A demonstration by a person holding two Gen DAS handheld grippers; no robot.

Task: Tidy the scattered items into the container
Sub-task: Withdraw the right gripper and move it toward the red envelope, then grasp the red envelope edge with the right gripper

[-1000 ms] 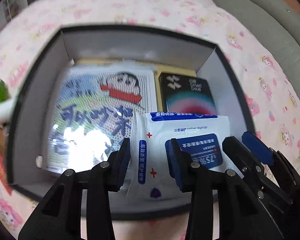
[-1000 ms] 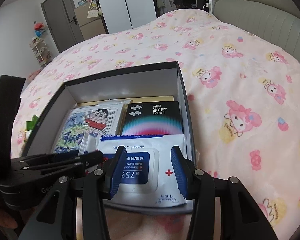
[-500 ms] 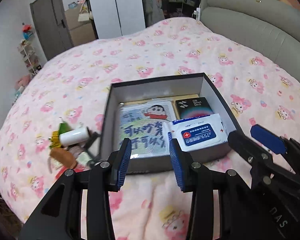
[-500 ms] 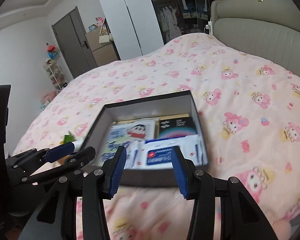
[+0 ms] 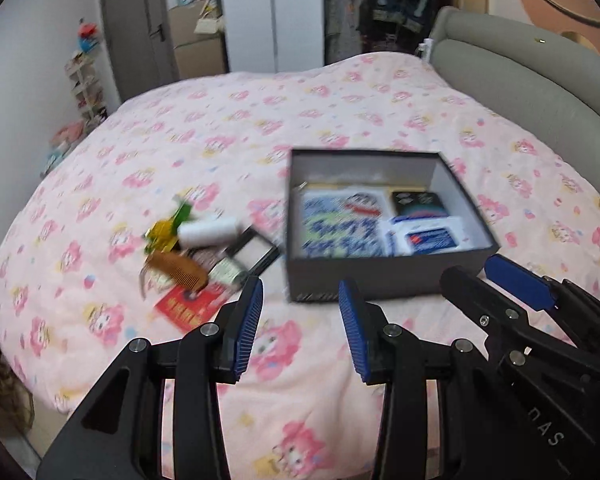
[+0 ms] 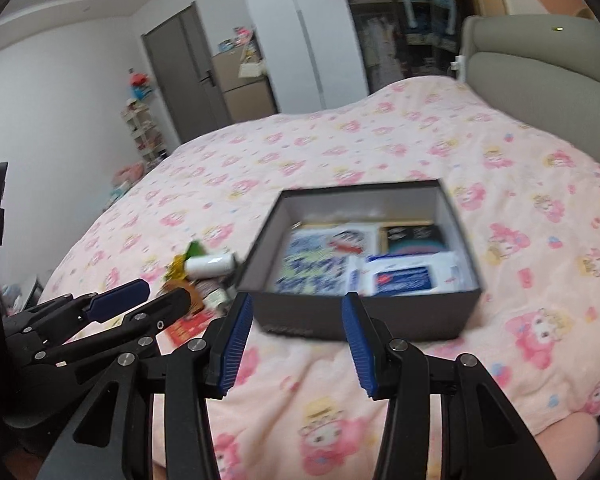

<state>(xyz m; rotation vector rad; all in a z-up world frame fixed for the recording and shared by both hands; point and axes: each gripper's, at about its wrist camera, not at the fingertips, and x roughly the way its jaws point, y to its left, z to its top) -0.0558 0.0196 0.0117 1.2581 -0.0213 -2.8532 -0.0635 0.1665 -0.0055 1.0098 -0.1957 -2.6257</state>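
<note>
The box (image 5: 384, 280) is sitting open on the bed (image 5: 260, 128), right of centre in both wrist views. Inside it, a cartoon-printed packet (image 5: 340, 224) is lying along the left side, a black card box (image 5: 418, 204) is sitting at the far right, and a wipes pack (image 5: 428, 238) is lying at the near right, just in front of the card box and touching the packet.

Just left of the box, the scattered pile is lying on the bed: a white bottle (image 5: 208, 232) is resting across the top, green and yellow wrappers (image 5: 168, 228) are lying at its far-left end, a brown comb (image 5: 178, 270) is lying in front of it, a red packet (image 5: 192, 306) is lying nearest, and a black-framed mirror (image 5: 252, 252) is lying closest to the box. Blur is hiding the finer details.

The left gripper (image 5: 300, 320) is hovering over the bed near the box's front wall, jaws spread and holding nothing. The right gripper (image 6: 296, 332) is hovering beside it, jaws likewise spread and bare, with the box's front wall showing between them.
</note>
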